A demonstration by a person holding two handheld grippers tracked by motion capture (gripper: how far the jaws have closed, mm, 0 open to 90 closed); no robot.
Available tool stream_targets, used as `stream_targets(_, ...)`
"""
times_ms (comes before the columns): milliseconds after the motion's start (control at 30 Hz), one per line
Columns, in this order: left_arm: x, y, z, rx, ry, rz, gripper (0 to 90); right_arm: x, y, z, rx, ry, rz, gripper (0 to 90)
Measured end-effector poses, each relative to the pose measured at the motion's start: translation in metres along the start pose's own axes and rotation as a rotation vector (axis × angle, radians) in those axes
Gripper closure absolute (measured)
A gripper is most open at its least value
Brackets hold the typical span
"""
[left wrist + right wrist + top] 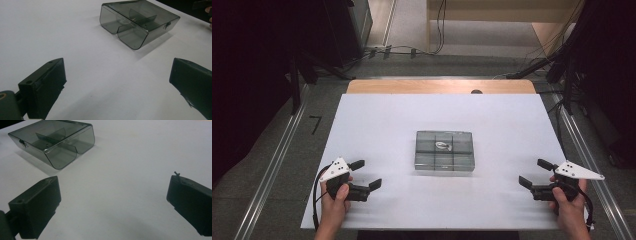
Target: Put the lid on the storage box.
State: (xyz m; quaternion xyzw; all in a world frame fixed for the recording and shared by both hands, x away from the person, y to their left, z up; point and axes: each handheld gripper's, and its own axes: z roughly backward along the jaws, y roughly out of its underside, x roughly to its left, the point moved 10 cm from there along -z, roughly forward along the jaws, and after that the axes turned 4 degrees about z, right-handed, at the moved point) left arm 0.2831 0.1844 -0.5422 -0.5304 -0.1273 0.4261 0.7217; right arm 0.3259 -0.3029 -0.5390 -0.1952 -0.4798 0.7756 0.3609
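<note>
Up high, the see-through grey box [444, 150] sat in the middle of the white table [377, 120], lid shut, with little walls splitting it into small rooms. A small shiny thing [443, 146] lay in one room. The left gripper [365, 174] and the right gripper [536, 173] waited well apart from it, both spread wide and holding nothing.

From the left gripper view, the box [138, 21] looked smoky, with rounded bottoms and a tiny clasp [167, 25].

From the right gripper view, the box [56, 141] sat far off to the upper left.
</note>
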Motion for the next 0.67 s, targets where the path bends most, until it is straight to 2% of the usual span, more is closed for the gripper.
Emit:
stream_targets(200, 0.007, 0.000, 0.007, -0.010, -0.013, 0.009, 0.4, -0.005, 0.001, 0.004, -0.007, 0.006, -0.012, 0.0)
stream_targets(467, 0.012, 0.001, 0.008, -0.008, -0.027, 0.016, 0.4, -0.010, 0.004, 0.006, -0.007, 0.013, -0.029, 0.0)
stream_targets(667, 0.010, 0.005, 0.003, 0.025, -0.040, 0.007, 0.4, -0.009, 0.004, 0.004, 0.002, 0.014, -0.021, 0.0)
